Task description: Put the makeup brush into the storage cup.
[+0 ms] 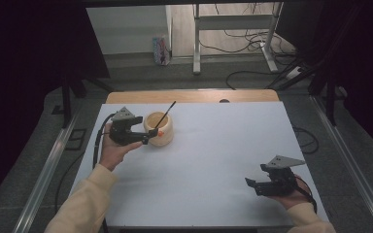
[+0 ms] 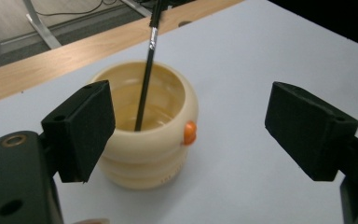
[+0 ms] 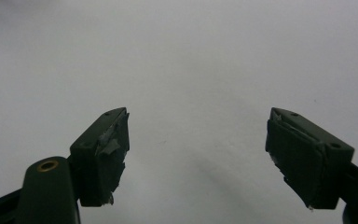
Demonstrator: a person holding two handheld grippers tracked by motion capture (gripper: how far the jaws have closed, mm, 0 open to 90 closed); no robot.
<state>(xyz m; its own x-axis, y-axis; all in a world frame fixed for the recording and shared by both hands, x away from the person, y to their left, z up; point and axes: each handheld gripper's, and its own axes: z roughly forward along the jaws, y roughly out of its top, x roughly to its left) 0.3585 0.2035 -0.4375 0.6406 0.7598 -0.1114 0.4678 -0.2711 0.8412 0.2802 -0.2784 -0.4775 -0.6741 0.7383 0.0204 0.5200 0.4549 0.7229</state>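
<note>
My left hand-held gripper stands wide open and empty just short of the pot, left of centre on the surface, where a brush leans inside, propped by the rim. My right hand-held gripper rests open and empty, lower right.

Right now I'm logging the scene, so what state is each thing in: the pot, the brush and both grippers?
Pot: upright on the white table, open-topped, not gripped.
Brush: standing in the pot, leaning on its rim, handle up.
Left gripper: open, jaws apart at the pot without pressing it.
Right gripper: open, nothing between its jaws, over bare table.
</note>
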